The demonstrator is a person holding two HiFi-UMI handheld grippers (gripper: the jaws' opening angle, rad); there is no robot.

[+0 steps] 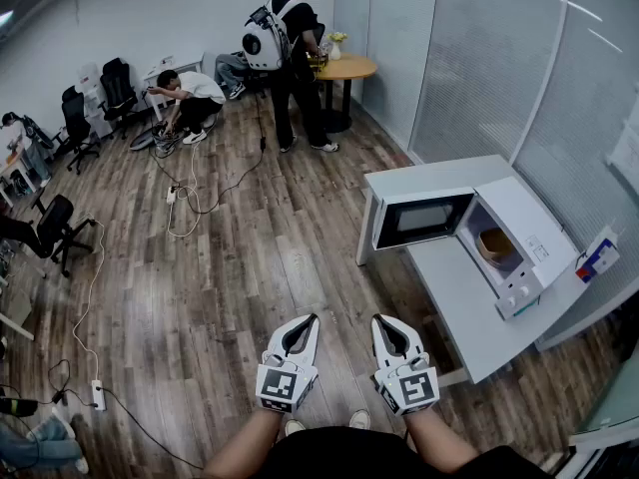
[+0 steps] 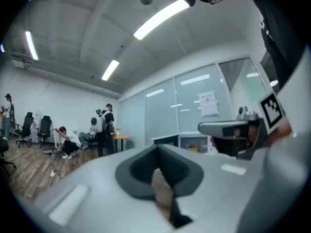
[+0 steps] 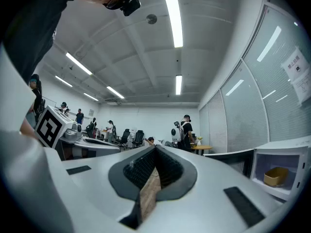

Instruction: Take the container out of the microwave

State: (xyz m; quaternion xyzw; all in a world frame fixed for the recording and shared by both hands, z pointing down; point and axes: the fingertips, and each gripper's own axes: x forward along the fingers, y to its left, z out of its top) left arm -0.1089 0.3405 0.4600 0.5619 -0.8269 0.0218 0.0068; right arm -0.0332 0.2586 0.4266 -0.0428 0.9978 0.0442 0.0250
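Note:
The white microwave (image 1: 527,230) stands on a white table (image 1: 454,297) at the right, with its door (image 1: 420,219) swung open to the left. Inside sits a tan container (image 1: 495,244), which also shows in the cavity at the far right of the right gripper view, container (image 3: 275,176). My left gripper (image 1: 307,320) and right gripper (image 1: 383,320) are held side by side close to my body, over the wooden floor and short of the table. Both point level and are shut with nothing in them, as their own views show for the left gripper (image 2: 158,149) and the right gripper (image 3: 155,149).
Glass partition walls run behind the microwave. One person stands with a backpack (image 1: 268,38) near a round table (image 1: 346,67), and another crouches (image 1: 190,93) by cables on the floor. Office chairs (image 1: 78,123) line the left wall. A power strip (image 1: 98,395) and cords lie at the lower left.

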